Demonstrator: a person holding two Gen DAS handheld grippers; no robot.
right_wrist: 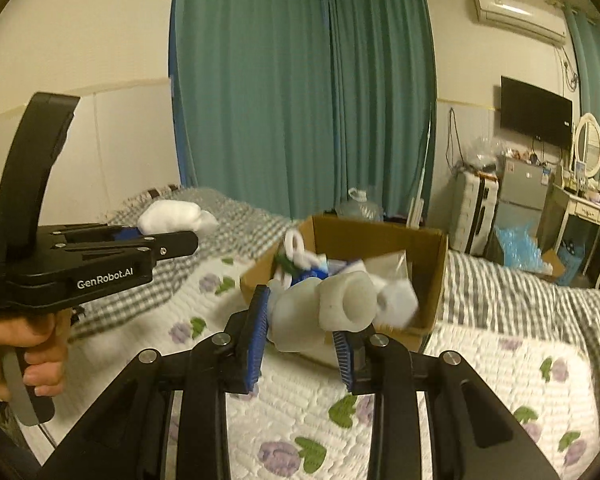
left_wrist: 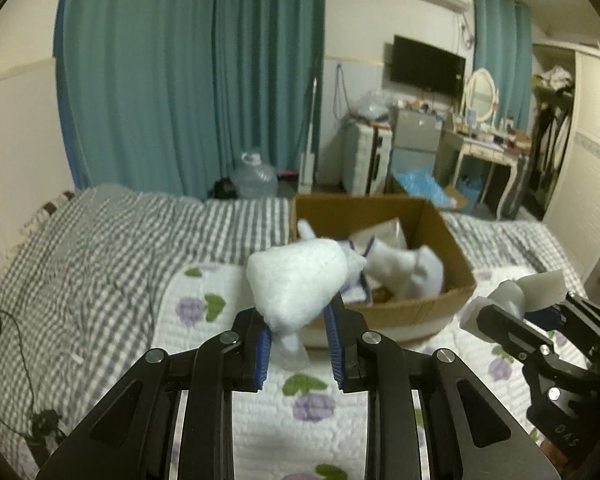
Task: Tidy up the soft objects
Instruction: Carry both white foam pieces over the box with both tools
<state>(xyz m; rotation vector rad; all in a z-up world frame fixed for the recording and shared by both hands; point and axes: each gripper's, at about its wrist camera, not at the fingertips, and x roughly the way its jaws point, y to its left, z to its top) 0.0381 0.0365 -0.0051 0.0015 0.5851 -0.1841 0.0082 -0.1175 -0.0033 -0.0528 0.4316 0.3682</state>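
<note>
Left gripper (left_wrist: pixel 298 338): fingers clamped on a white plush (left_wrist: pixel 300 282), held above the floral quilt (left_wrist: pixel 204 320) on the bed (left_wrist: pixel 100 240), just before the box (left_wrist: pixel 412 312). Right gripper (right_wrist: pixel 302 334): fingers clamped on a whitish soft toy (right_wrist: pixel 324 308), held near the box's front edge. Box: open cardboard, on the bed toward its foot edge, holding more white soft items (left_wrist: pixel 408 272); teal curtain (left_wrist: pixel 188 80) behind.
</note>
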